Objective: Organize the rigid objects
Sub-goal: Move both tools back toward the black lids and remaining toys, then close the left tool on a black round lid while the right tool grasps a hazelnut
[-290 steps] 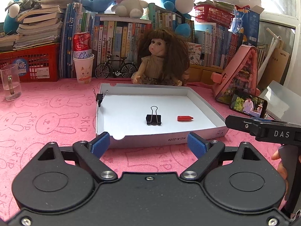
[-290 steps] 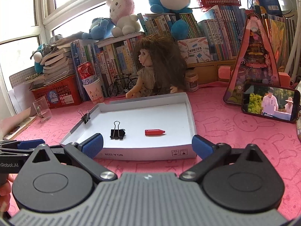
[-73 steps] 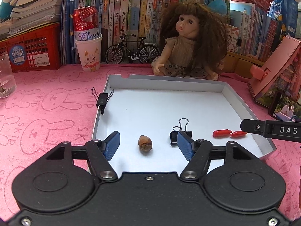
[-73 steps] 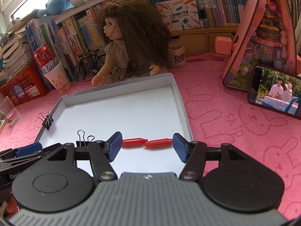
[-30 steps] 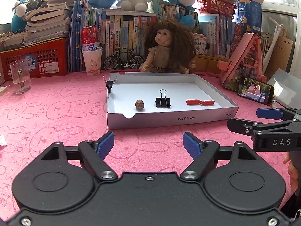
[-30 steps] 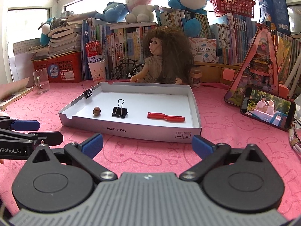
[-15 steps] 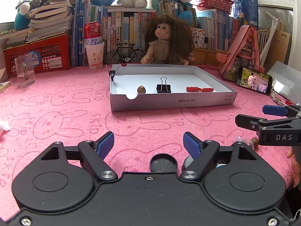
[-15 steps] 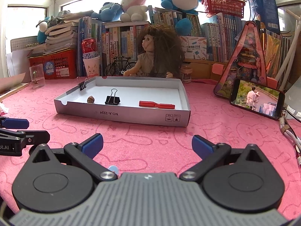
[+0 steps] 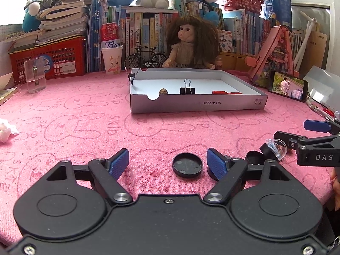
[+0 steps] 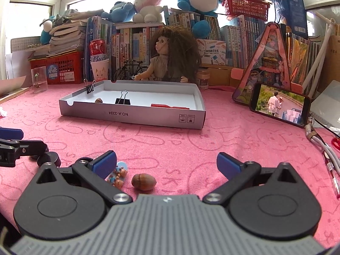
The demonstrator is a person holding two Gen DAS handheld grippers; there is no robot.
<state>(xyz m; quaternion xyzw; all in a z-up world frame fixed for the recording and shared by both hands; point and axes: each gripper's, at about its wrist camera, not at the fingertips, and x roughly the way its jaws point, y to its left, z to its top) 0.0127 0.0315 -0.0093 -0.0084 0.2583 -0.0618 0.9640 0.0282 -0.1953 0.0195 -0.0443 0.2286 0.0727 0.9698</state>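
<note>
My left gripper (image 9: 169, 162) is open and empty, low over the pink cloth. A black round lid (image 9: 187, 165) lies between its fingers, nearer the right one. More black lids (image 9: 255, 157) and a clear piece (image 9: 276, 146) lie to its right. My right gripper (image 10: 166, 162) is open and empty. A brown nut (image 10: 144, 182) and a small bear sticker piece (image 10: 119, 175) lie between its fingers, near the left one. The white box tray (image 9: 197, 105) holds a nut (image 9: 163, 91), a black binder clip (image 9: 187, 89) and red pieces (image 9: 226, 92); another clip (image 9: 132, 77) grips its left wall.
A doll (image 9: 191, 42), toy bicycle (image 9: 145, 58), cup with a can (image 9: 111, 57), glass (image 9: 35, 74), red basket (image 9: 55, 59) and books line the back. A phone (image 9: 286, 85) leans at the right. Cables and a pen (image 10: 331, 170) lie far right. Crumpled paper (image 9: 5, 129) lies left.
Both grippers have pulled back from the tray toward the near table edge. The black lids, nut and sticker piece near the edge have come into view between the fingers.
</note>
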